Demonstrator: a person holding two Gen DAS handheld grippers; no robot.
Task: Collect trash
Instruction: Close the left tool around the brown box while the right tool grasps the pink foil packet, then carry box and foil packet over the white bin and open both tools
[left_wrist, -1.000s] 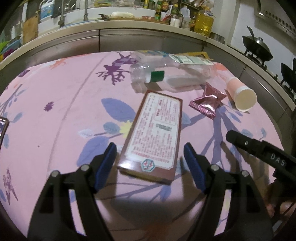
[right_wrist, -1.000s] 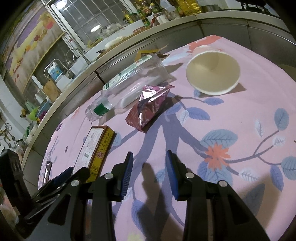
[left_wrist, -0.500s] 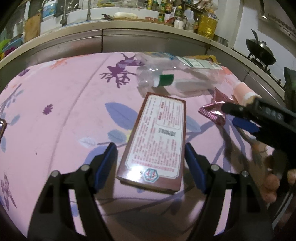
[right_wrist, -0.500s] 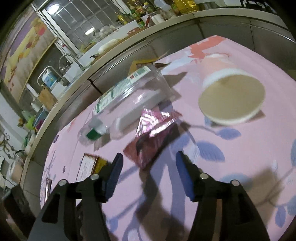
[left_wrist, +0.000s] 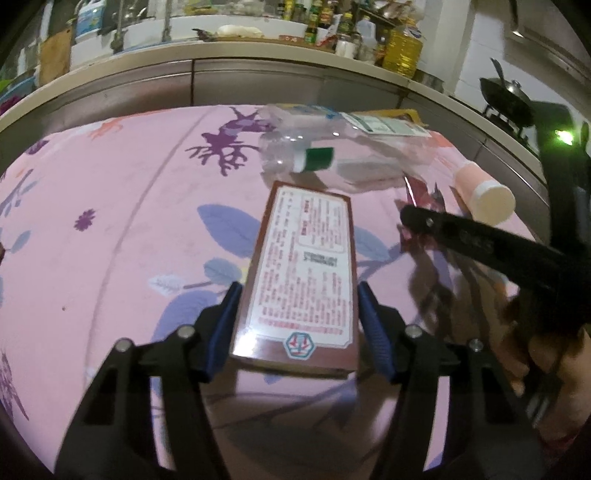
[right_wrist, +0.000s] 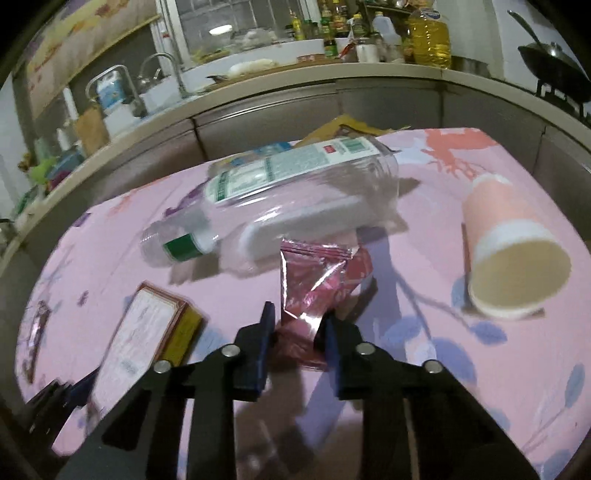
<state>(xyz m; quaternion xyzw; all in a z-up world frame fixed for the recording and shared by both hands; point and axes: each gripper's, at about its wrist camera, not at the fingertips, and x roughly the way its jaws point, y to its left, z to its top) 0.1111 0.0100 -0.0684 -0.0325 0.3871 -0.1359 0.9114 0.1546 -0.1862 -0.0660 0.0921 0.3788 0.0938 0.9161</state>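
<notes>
We're mid-grab with both tools: left gripper fingers closing around the box, right gripper fingers closing on the wrapper. Next, we judge, firm grips, then lift. On the tabletop, the box's length runs away from us; beyond, the bottle lies sideways.

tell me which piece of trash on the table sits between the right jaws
The crinkled pink foil wrapper, with the right gripper jaws closing around its near end. The bottle, paper cup and box lie apart.
</notes>
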